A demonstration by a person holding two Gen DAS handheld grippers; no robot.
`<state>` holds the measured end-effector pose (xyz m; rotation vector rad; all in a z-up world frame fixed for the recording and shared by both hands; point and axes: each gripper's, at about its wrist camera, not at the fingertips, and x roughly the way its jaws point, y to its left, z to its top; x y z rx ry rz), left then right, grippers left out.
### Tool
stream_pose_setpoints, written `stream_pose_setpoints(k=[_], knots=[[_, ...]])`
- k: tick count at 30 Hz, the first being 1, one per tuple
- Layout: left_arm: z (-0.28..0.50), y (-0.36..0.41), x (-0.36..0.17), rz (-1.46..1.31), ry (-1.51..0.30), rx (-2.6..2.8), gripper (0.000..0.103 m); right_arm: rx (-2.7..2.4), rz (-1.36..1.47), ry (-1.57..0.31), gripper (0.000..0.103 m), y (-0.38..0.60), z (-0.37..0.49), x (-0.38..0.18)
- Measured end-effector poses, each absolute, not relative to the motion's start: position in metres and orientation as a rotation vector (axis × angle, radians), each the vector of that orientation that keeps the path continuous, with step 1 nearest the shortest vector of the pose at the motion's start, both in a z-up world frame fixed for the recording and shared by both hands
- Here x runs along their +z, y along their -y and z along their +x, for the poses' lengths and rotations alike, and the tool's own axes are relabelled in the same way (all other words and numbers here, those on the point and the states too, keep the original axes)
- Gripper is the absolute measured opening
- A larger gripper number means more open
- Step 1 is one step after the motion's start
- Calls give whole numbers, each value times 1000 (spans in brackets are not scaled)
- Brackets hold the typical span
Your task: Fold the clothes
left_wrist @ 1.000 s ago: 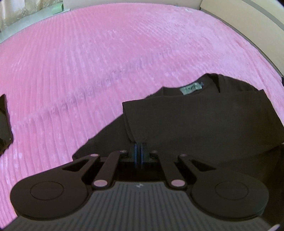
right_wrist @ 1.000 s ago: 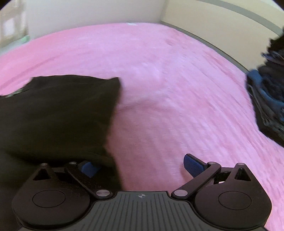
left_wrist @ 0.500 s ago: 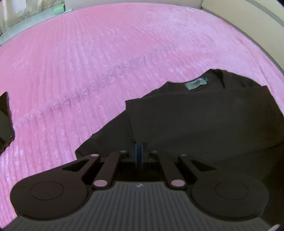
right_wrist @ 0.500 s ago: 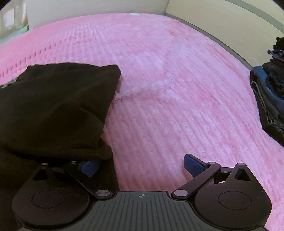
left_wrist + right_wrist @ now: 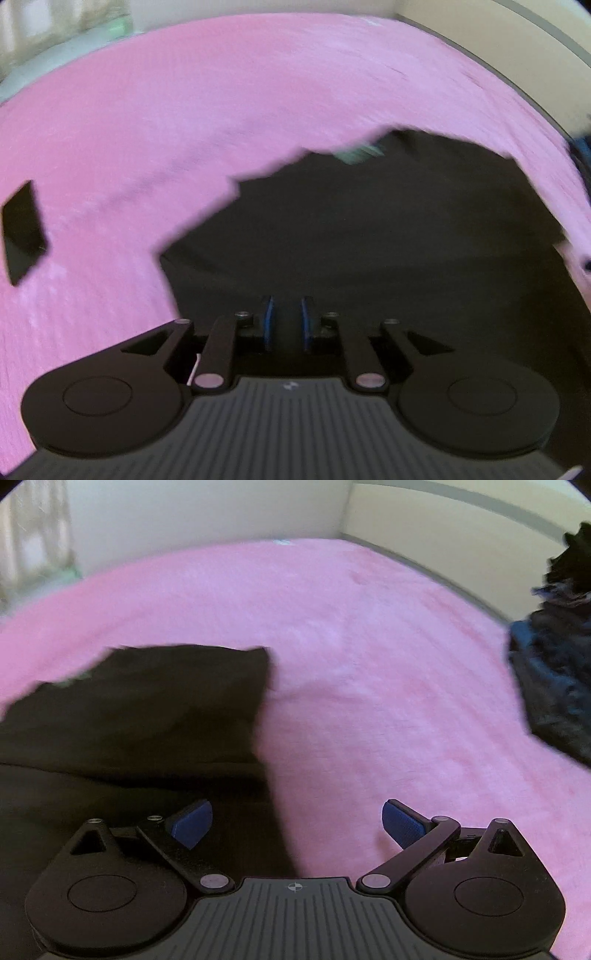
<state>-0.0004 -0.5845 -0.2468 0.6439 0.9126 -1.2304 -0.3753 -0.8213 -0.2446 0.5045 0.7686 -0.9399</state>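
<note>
A small black flat object (image 5: 24,230) is seen at the far left on the pink bedspread (image 5: 184,129). The black garment (image 5: 388,240) is laid folded on the bedspread, its green neck label (image 5: 356,153) at the far edge. The left tool (image 5: 286,323) is held over it; its jaws have just been opening, a narrow gap shown, no cloth pinched. The right tool (image 5: 295,823) is spread wide at the garment's right edge, nothing gripped. A dark clothes pile (image 5: 554,672) is seen far right.
</note>
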Motion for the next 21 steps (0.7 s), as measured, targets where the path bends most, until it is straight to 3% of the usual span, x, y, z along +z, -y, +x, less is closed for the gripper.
stream_pose_setpoints(k=[4,5,7,12,16,21], knots=[[-43,580,-257,720,-912,-1294,12,-773,513,-705,99,841,-354,-245],[-49,582,-258,714,-910,-1295,12,-750,512,-691,83,851,-348,-246],[-57,588,-259,701,-911,-1296,12,-696,494,-692,62,874,-332,-252],[-83,610,-265,717,-915,-1325,12,-567,589,-828,62,917,-310,-289],[-108,624,-264,713,-910,-1365,14,-612,586,-698,62,941,-315,-257],[-128,633,-275,721,-946,-1353,14,-628,639,-813,62,1005,-285,-292]])
